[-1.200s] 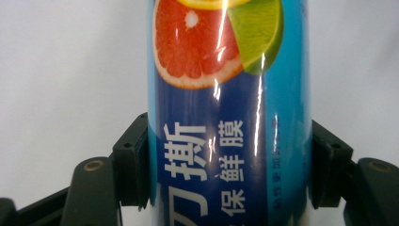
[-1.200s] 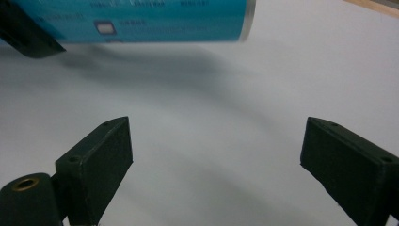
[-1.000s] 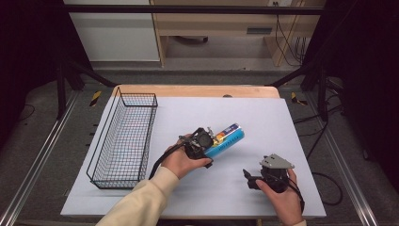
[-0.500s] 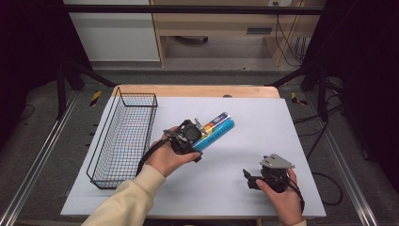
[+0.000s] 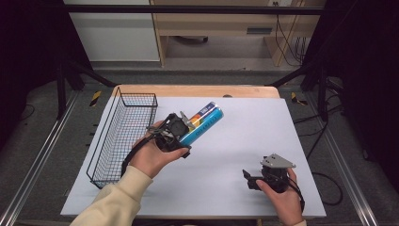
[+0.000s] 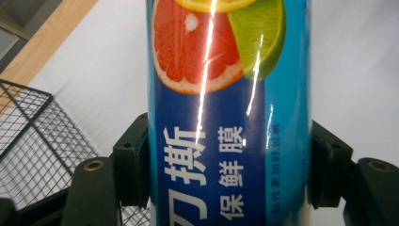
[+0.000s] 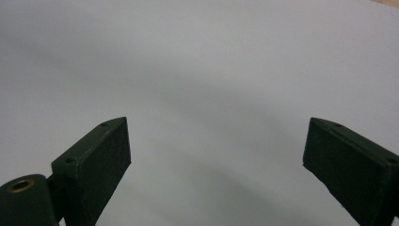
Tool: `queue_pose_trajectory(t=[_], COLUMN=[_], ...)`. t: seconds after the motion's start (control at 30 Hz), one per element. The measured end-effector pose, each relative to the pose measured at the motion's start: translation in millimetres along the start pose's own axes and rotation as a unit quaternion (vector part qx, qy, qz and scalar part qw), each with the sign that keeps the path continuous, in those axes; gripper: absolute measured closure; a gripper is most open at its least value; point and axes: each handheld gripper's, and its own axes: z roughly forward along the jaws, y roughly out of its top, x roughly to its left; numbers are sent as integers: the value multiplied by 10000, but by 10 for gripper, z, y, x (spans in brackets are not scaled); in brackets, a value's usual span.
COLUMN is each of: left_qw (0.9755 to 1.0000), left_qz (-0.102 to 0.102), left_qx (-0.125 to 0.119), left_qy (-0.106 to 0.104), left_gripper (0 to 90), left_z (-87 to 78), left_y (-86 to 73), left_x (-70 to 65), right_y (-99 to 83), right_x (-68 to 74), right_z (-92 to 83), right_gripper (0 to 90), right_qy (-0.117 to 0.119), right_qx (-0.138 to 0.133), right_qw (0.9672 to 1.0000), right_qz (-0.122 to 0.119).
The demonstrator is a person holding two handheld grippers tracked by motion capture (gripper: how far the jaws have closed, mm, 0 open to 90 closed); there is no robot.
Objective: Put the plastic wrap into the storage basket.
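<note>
**Left tool carries the blue tube beside the basket**

The left tool is clamped on a blue tube of cling film. In the left gripper view its two black jaws press against either side of the tube, whose label shows a cut grapefruit, a lime wedge and white Chinese lettering on a dark blue band. In the high view the tube is held clear of the counter, lying nearly level and slanting from the tool up toward the far right, its capped end pointing away from the person. It sits left of the counter's middle, just to the right of the wire basket.

The wire basket is black, long and narrow, and runs along the left side of the counter from near to far. One corner of it shows at the left edge of the left gripper view.

The right tool rests low at the near right of the counter, well apart from the tube, gripped by the person's right hand. In the right gripper view its jaws stand wide apart with nothing between them, above bare white counter.
</note>
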Motion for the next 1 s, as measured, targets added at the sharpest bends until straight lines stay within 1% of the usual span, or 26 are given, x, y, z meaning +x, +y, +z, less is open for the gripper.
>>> queue_pose_trajectory(t=[0.13,0.4,0.47,0.6,0.8,0.9,0.93,0.97,1.0], left_qw=[10000,9998,9997,9996,9992,9990,9988,9987,9986], left_qz=[-37,-114,-123,-153,-300,-333,-380,-411,-432], left_qx=[38,25,26,41,31,35,36,32,47], left_qy=[62,173,195,216,277,295,305,309,309], left_gripper=[318,318,318,318,318,318,318,318,319], left_z=[-74,-219,-238,-259,-316,-331,-338,-338,-338], left_y=[-48,-131,-153,-194,-296,-330,-368,-388,-407], left_x=[25,86,108,141,219,243,271,286,304], right_y=[-3,-8,-8,-9,-12,-11,-10,-7,-7], right_x=[-3,-13,-8,-12,-16,-15,-17,-13,-14], right_z=[2,-1,0,1,1,-1,-4,-10,-10], right_gripper=[83,83,83,83,83,83,83,83,83], right_qy=[4,-16,-9,-18,-15,-12,-22,-8,-1], right_qx=[14,14,30,20,29,11,-13,-23,-35], right_qw=[10000,10000,10000,10000,10000,10000,10000,9999,9999], right_qz=[-4,11,51,32,30,46,45,99,102])
